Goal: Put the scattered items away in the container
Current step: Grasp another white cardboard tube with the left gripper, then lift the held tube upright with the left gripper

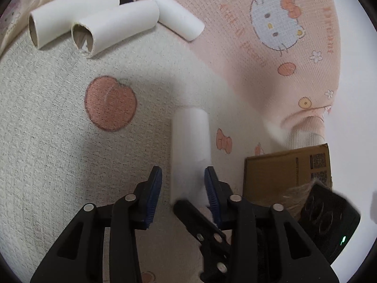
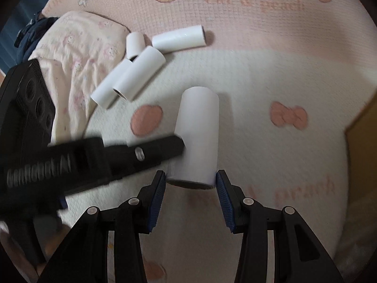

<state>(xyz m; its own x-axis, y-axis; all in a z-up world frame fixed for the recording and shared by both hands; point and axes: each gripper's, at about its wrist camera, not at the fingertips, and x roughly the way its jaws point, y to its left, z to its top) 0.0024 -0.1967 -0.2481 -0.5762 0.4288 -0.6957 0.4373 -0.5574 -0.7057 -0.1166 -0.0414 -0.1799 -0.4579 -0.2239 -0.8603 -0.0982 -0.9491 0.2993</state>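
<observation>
White tube [image 2: 198, 136] sits between both grippers, above the blanket, on the near side of the peach print [image 2: 146, 120]. Both views are motion-blurred here, so contact is hard to read. Right gripper [image 2: 190, 197]: fingers spread, the tube's near rim in the gap, pads just beside the rim on either side, not visibly pressing; released, not grasping. Left gripper [image 1: 183, 195]: fingers apart around the tube's lower part in its own view, right pad close to or touching the tube wall, left pad with a visible gap; I cannot tell whether it bears any load, but it reads as released. In the right wrist view one left finger [image 2: 146, 152] reaches across to the tube's left side. Judgement: the step looks like a handover or joint grasp of this tube before carrying it to the box [image 1: 287, 172], which lies to the right of the tube. To do it well: close one gripper squarely across the tube's width, mid-wall rather than at the rim, since thin card will likely crush or slip at an open end; only then free the other. Beyond the peach print, four more tubes [image 2: 139, 77] lie in a loose pile, beside a pillow [image 2: 77, 54]. These remain to be collected.
</observation>
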